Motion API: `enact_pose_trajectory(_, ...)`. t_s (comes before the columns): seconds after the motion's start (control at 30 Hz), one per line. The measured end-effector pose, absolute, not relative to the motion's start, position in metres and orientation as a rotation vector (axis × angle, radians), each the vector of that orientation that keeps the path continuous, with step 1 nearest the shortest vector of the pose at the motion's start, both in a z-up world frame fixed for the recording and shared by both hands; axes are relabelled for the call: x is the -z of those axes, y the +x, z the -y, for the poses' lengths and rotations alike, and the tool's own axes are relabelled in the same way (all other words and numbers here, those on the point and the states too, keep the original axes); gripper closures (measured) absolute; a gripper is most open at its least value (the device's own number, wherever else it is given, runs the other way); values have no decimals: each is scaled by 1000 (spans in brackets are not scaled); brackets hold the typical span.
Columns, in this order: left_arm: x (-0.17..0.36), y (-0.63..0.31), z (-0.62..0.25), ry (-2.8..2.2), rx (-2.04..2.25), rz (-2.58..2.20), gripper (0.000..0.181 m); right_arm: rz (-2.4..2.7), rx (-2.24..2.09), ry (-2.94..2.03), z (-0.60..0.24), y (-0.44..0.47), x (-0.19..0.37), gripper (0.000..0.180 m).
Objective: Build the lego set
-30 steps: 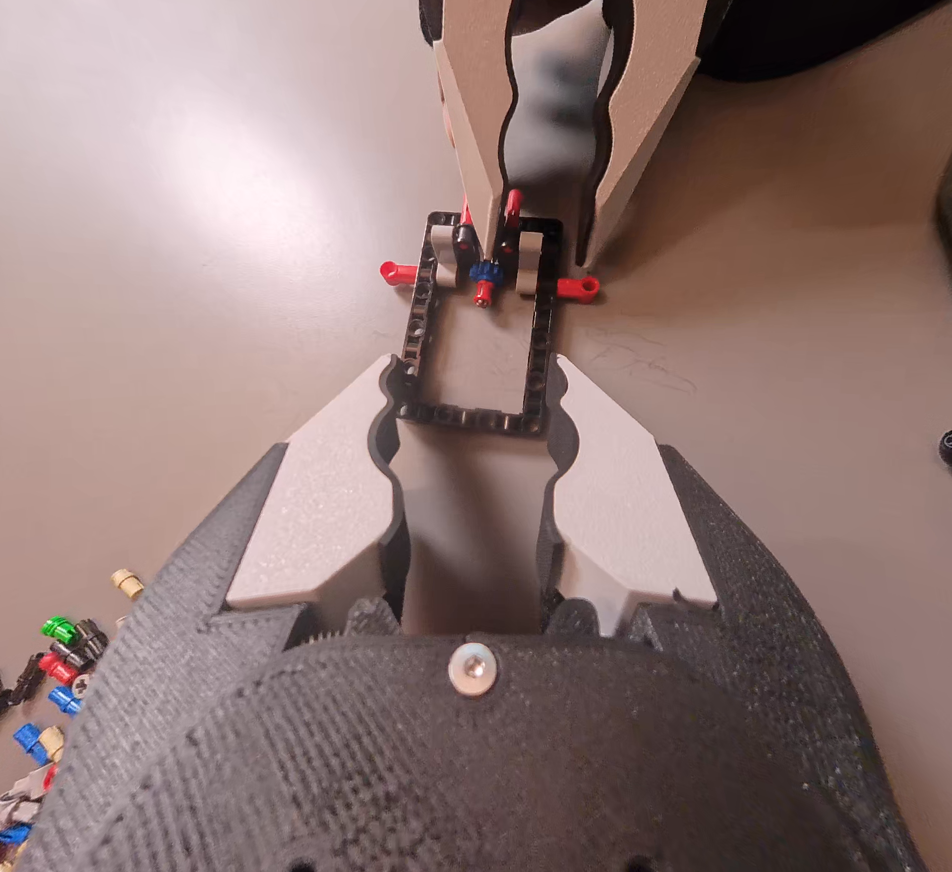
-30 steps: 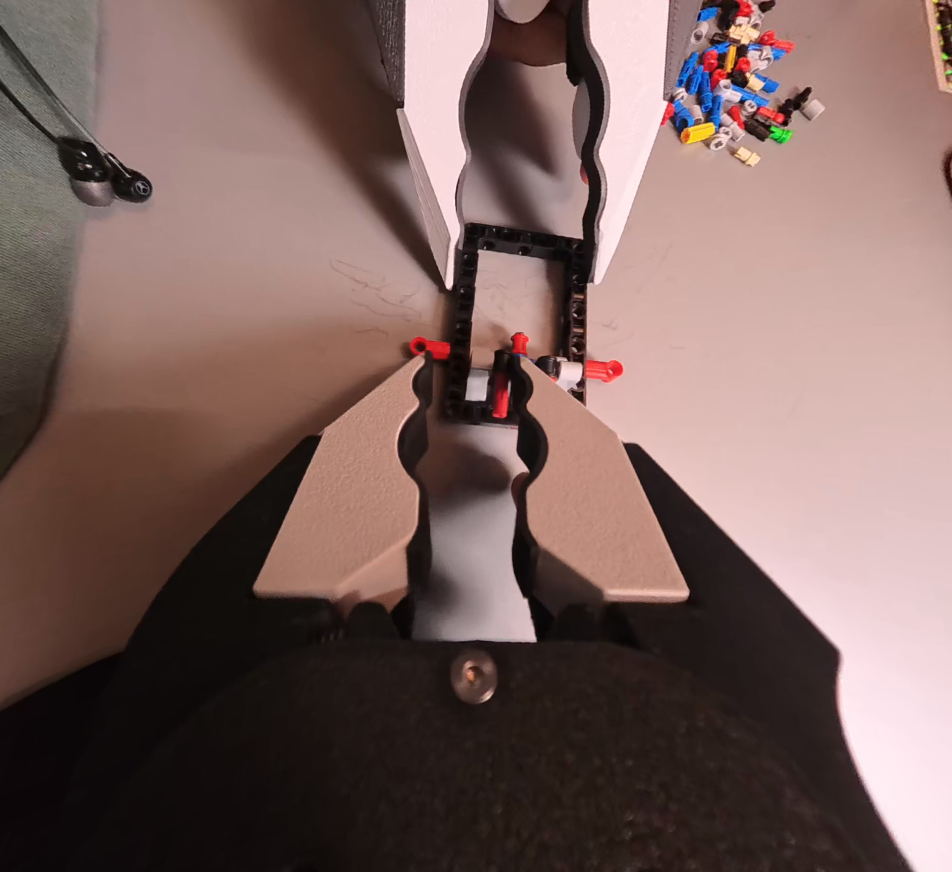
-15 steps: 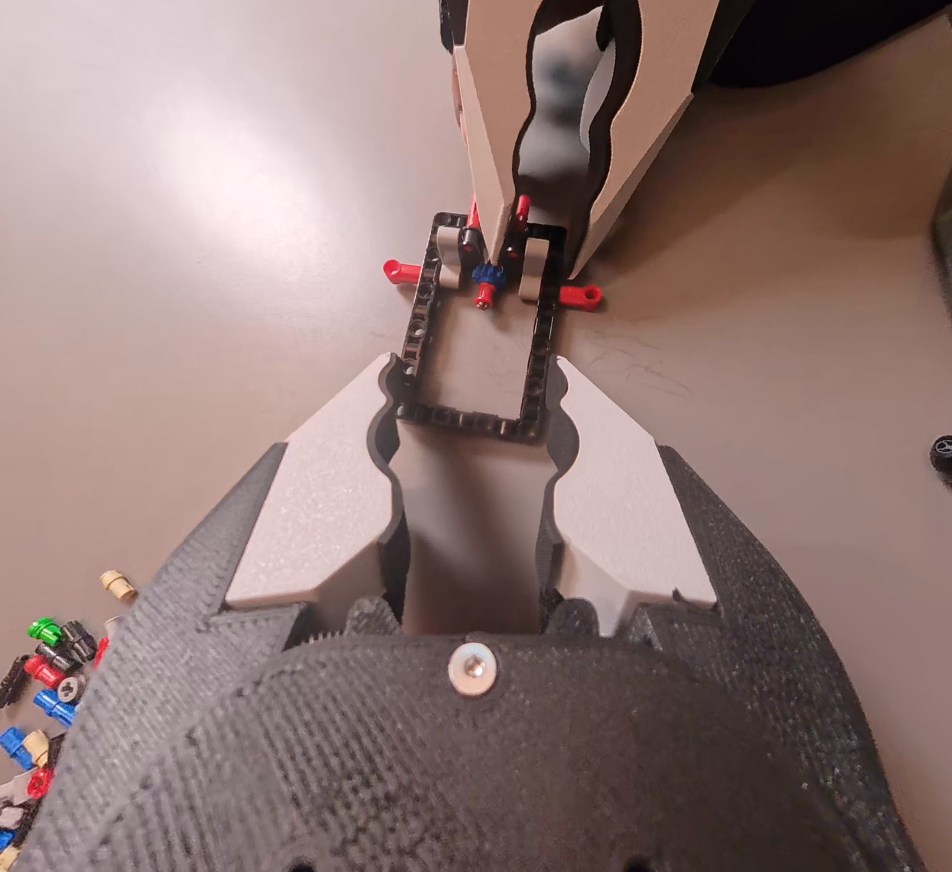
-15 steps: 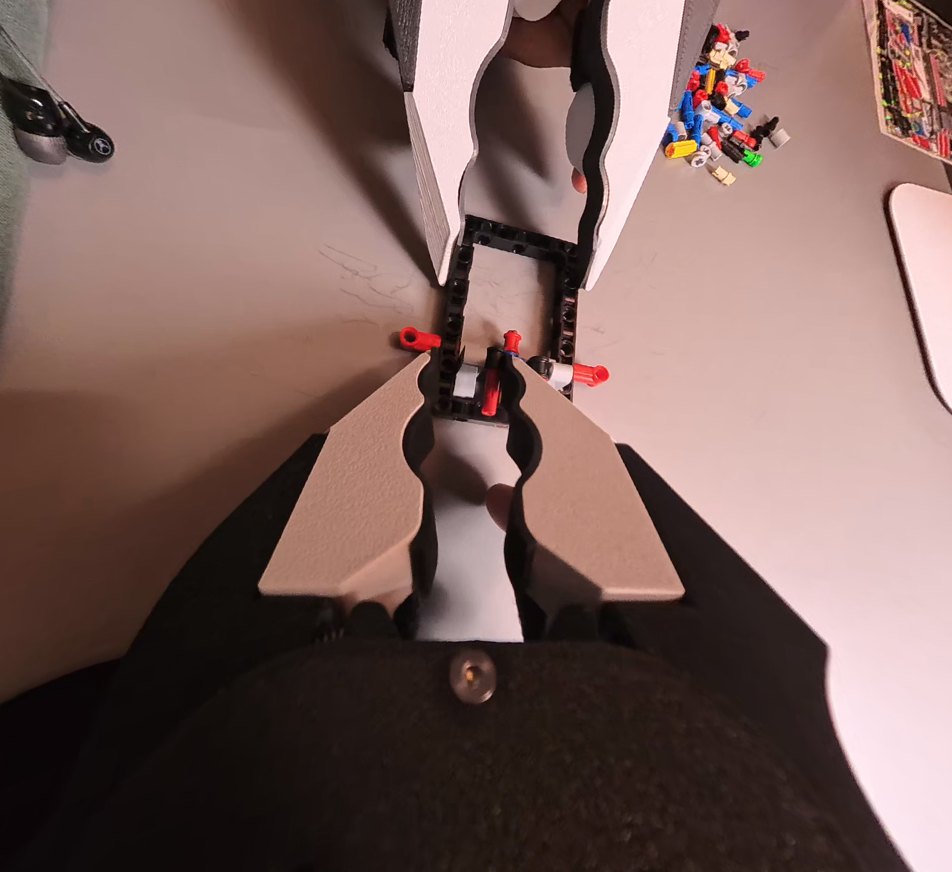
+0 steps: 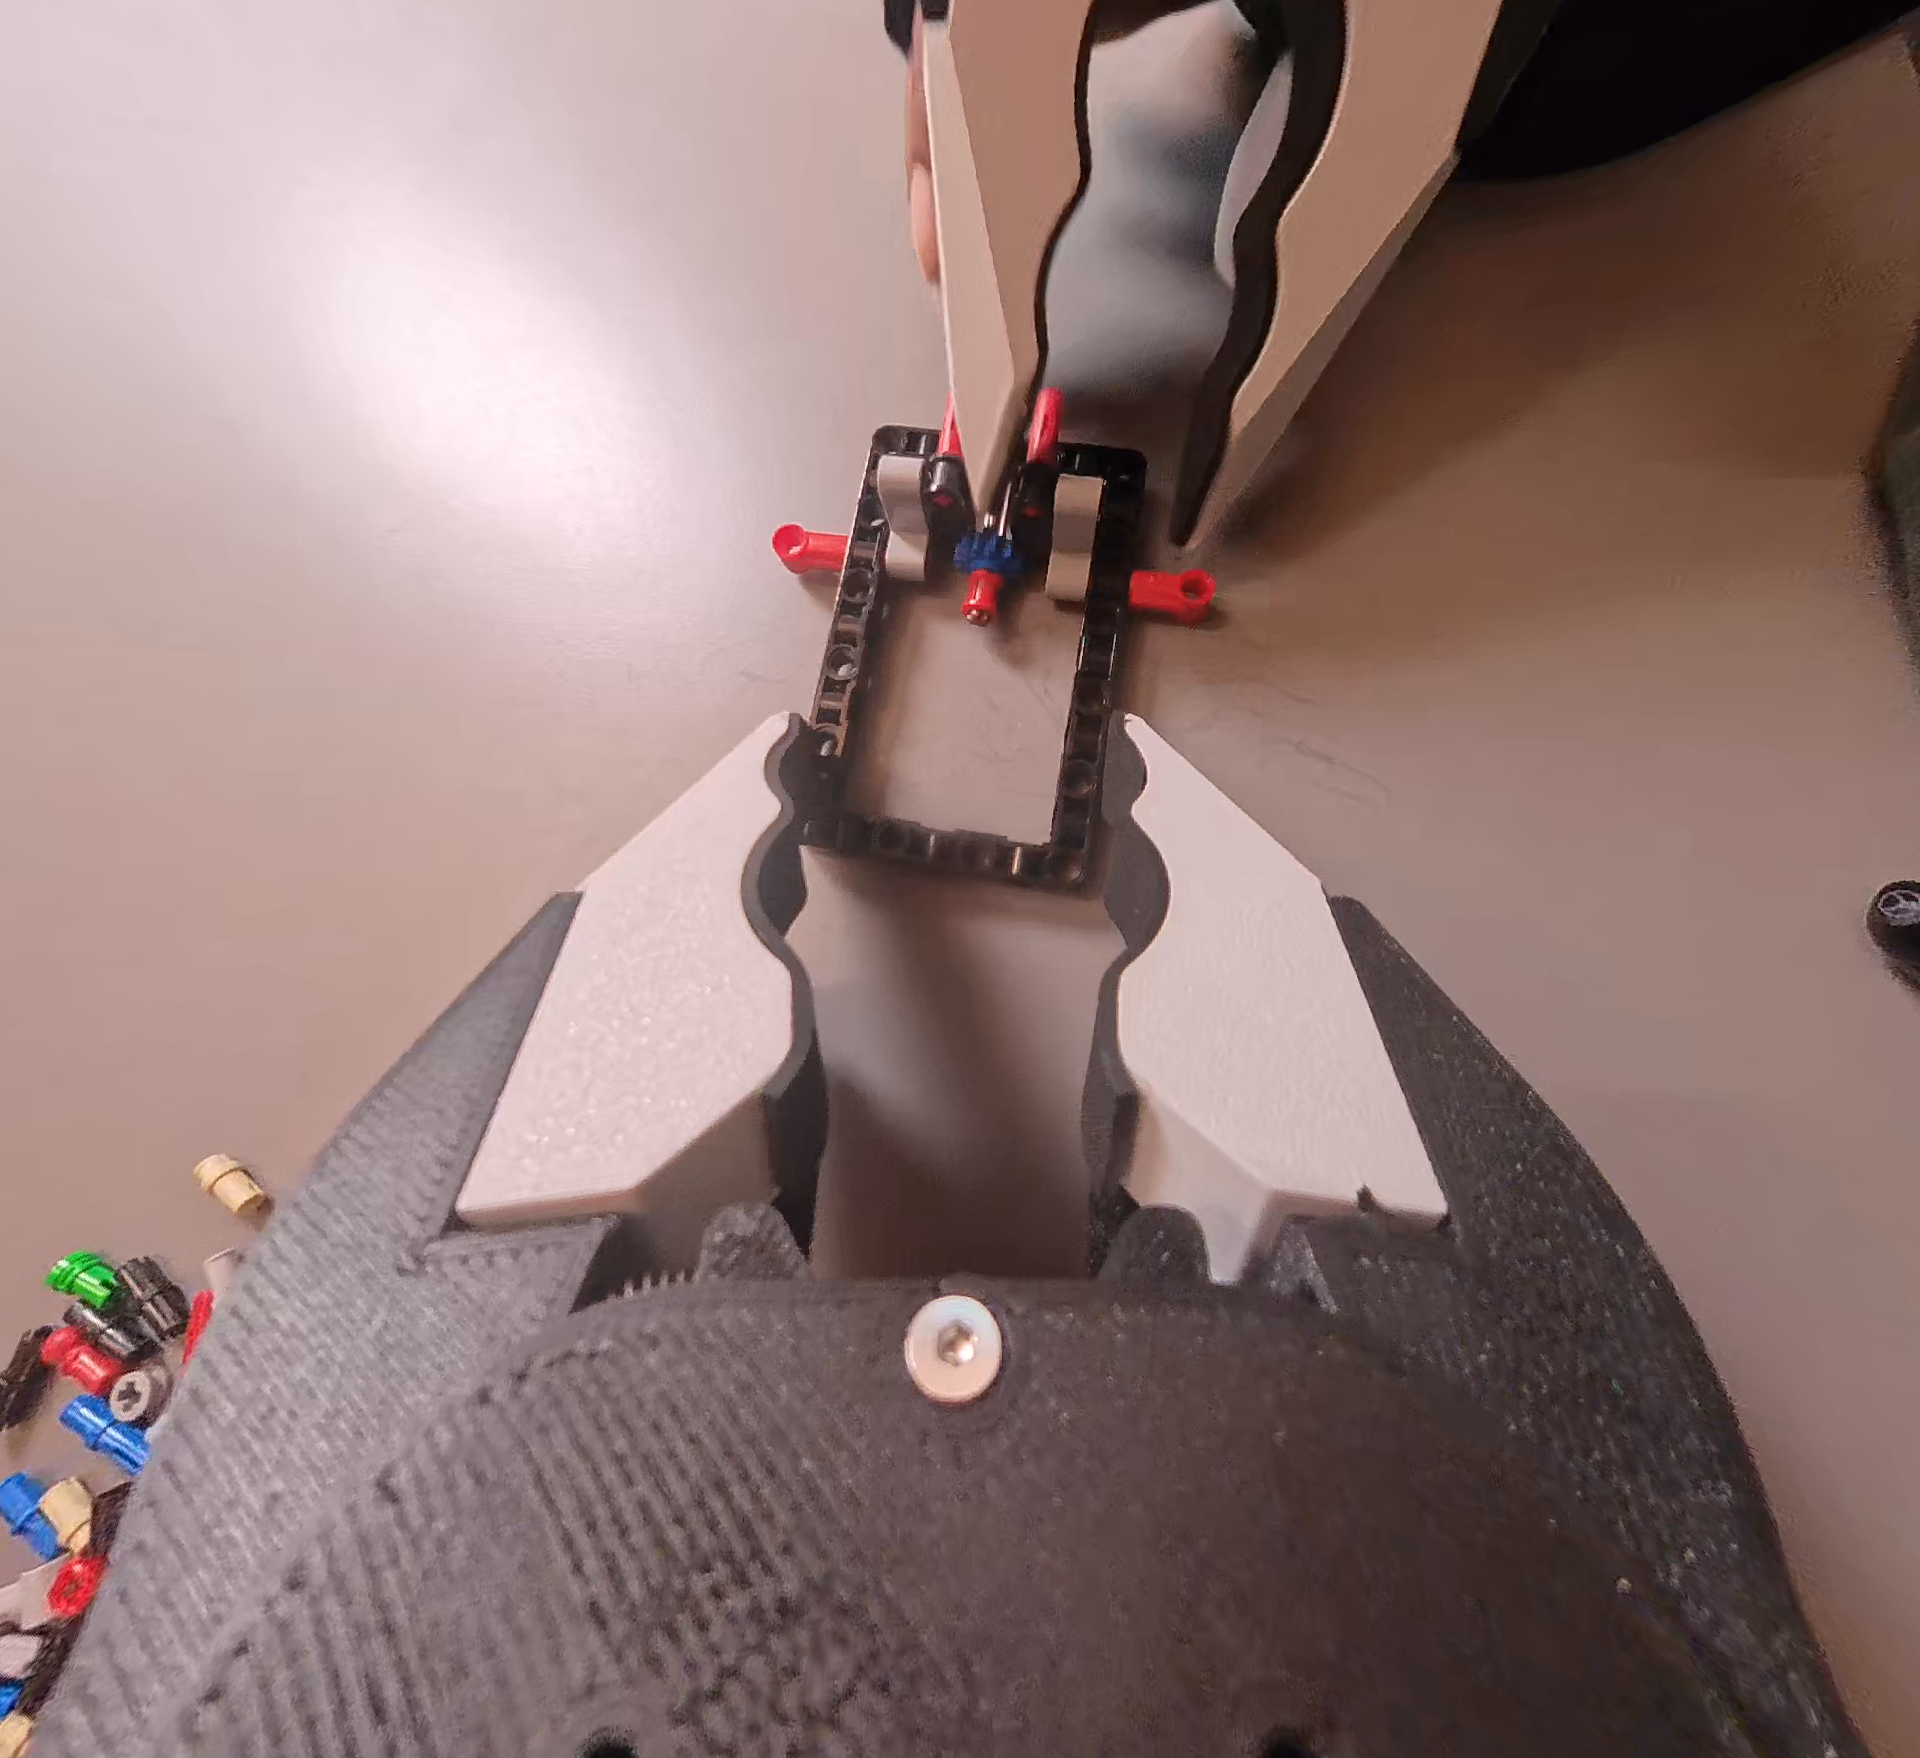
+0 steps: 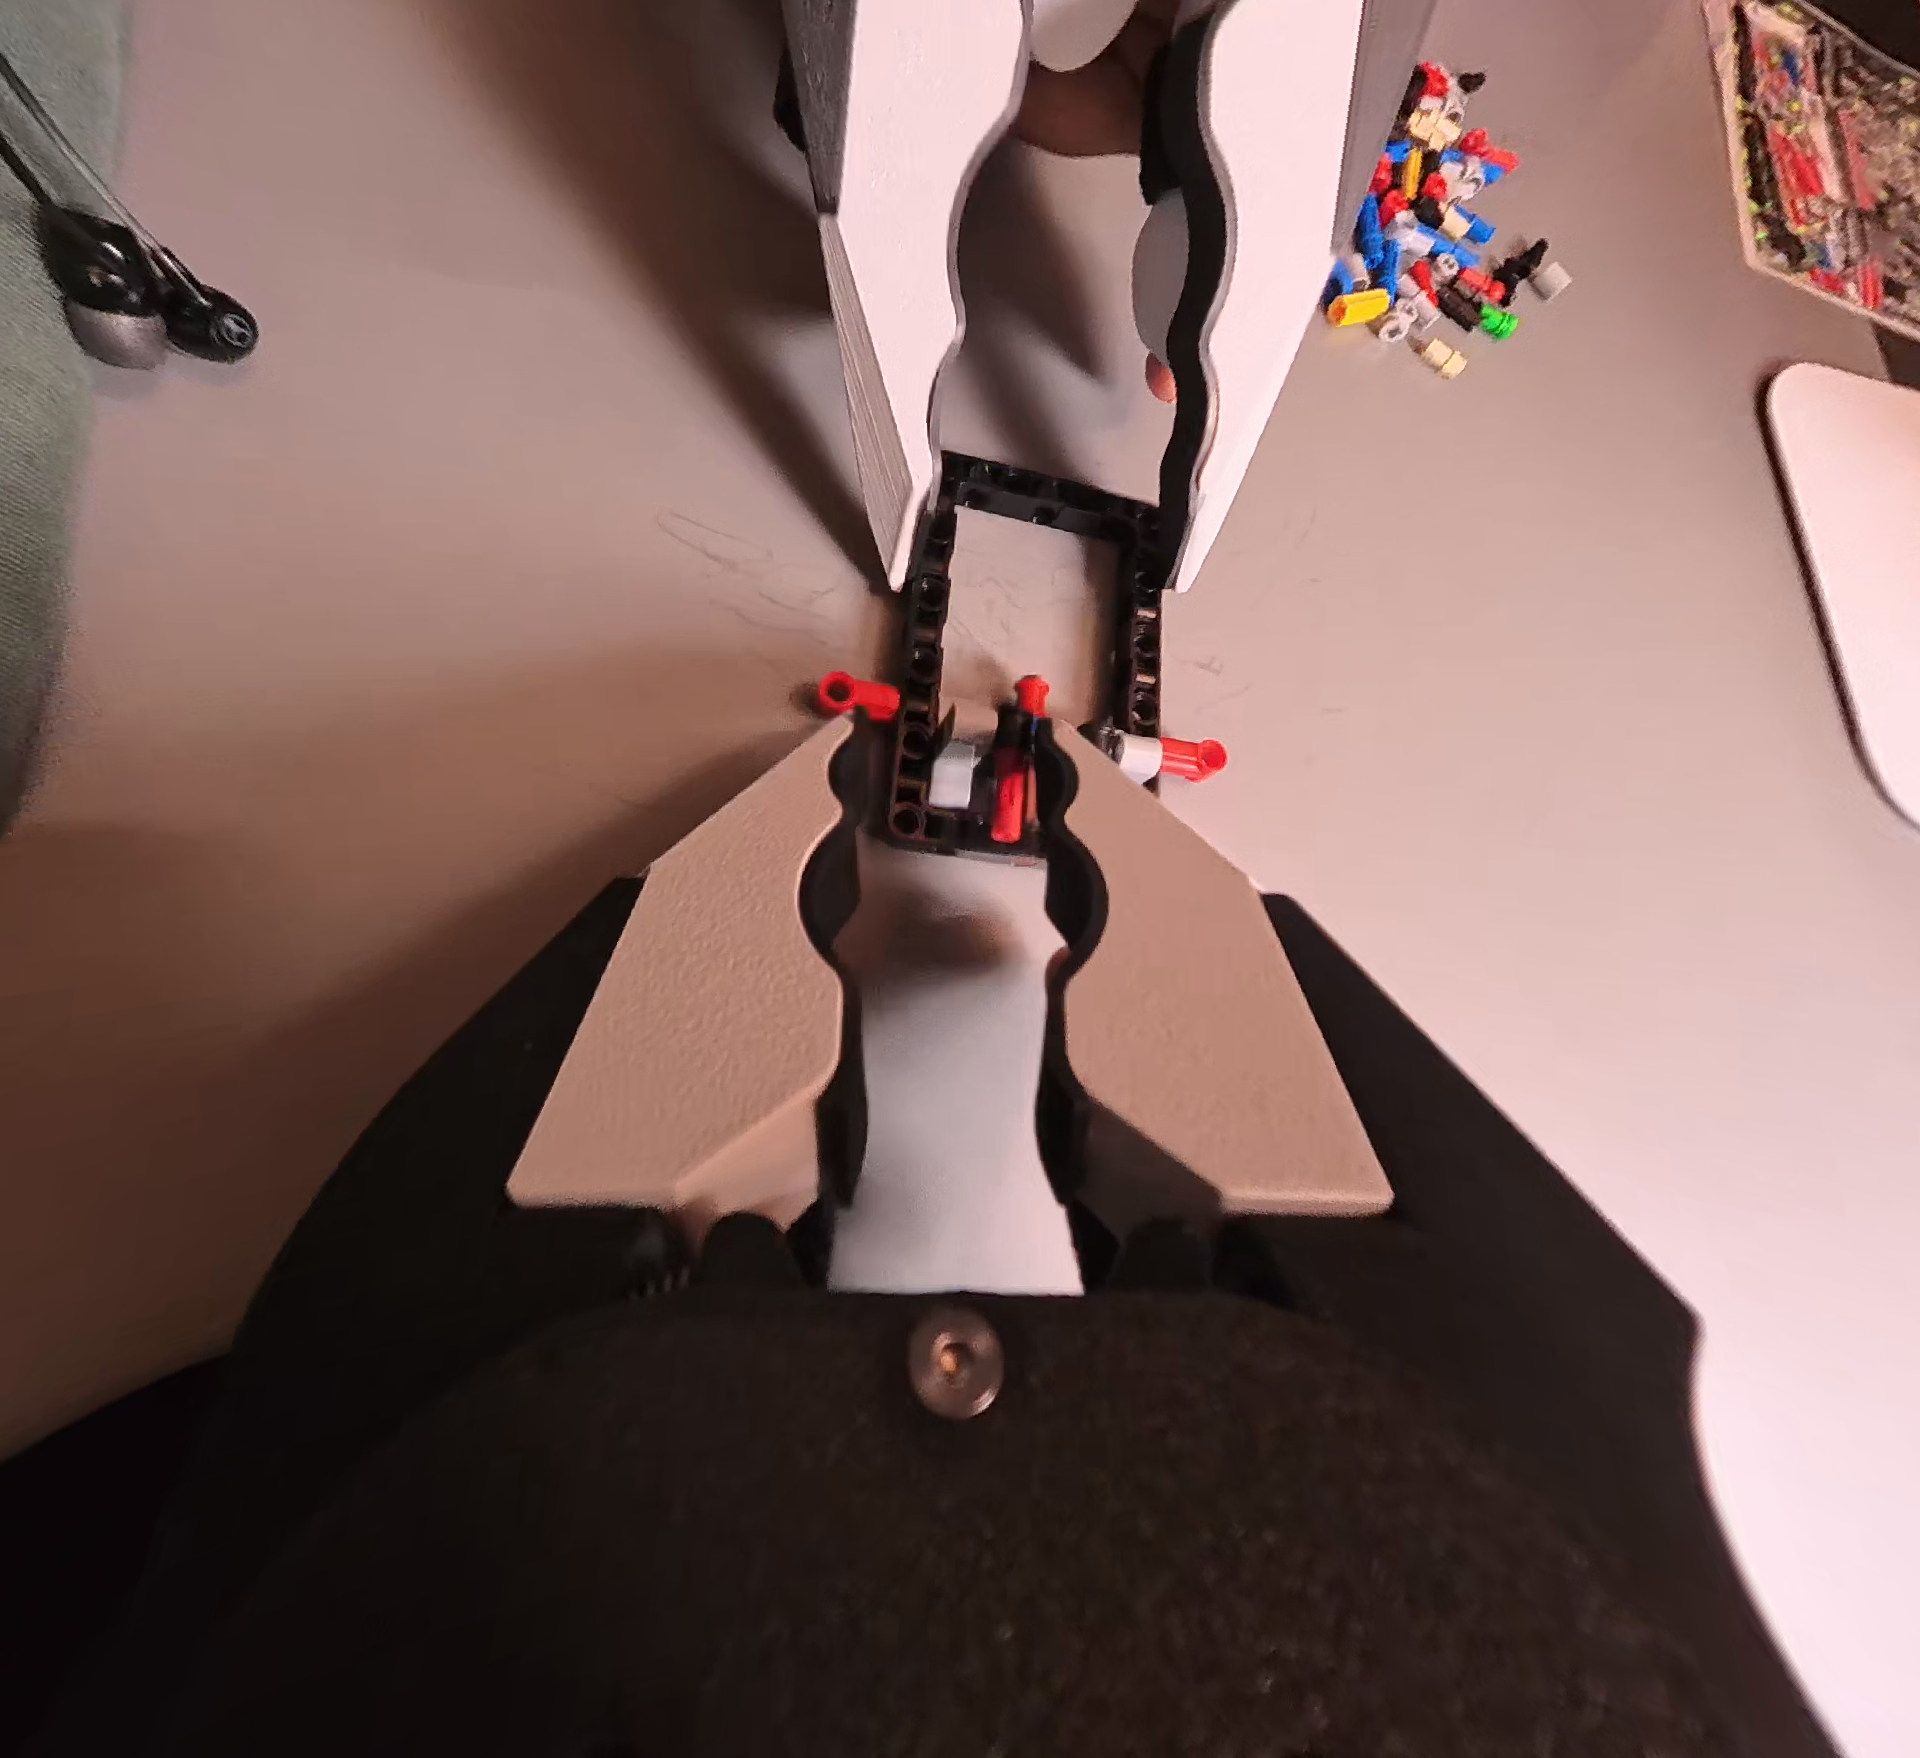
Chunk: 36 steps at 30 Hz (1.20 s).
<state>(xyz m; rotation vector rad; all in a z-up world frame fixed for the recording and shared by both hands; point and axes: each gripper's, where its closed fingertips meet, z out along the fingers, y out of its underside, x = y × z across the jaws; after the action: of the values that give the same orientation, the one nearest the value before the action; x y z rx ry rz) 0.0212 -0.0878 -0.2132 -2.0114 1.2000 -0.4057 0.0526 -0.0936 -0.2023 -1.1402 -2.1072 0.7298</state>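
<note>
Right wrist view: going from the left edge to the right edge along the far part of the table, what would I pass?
Black earbuds → the other gripper's two pale fingers → pile of small coloured lego pieces → printed instruction sheet.

A black rectangular frame (image 6: 1039,628) lies flat on the pale worktop (image 6: 468,513). At its near end, the right gripper (image 6: 951,763) has its fingers apart, one outside the frame's left rail, the other among the small grey and red parts (image 6: 987,773) set inside that end. Red pins (image 6: 857,695) stick out from both long sides there. At the frame's far end the left gripper (image 6: 1039,555) clasps both rails from outside. Beyond the frame to the right sits a heap of loose pieces (image 6: 1439,222), farther right a printed booklet (image 6: 1829,150).
</note>
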Motion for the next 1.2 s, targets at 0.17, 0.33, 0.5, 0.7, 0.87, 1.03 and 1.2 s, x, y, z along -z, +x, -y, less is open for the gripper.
enact_pose_trajectory(0.17, 213, 22, 88, -2025, 405, -1196, 125, 2261, -670, -1140, 105, 57, 187, 149)
enact_pose_trajectory(0.33, 213, 22, 88, -2063, 374, -1162, 125, 2513, -502, -1158, 111, 53, 205, 141)
enact_pose_trajectory(0.5, 214, 23, 90, -2106, 342, -1103, 125, 2584, -435, -1286, 115, 54, 217, 140)
enact_pose_trajectory(0.7, 214, 20, 89, -2120, 327, -1079, 125, 2487, -382, -1414, 111, 50, 217, 138)
enact_pose_trajectory(0.87, 214, 20, 89, -2122, 329, -1078, 125, 2458, -312, -1430, 107, 50, 216, 135)
enact_pose_trajectory(1.03, 214, 21, 89, -2123, 348, -1062, 125, 2474, -288, -1476, 107, 51, 217, 142)
enact_pose_trajectory(1.2, 214, 23, 90, -2116, 354, -1064, 124, 2458, -281, -1489, 105, 51, 217, 152)
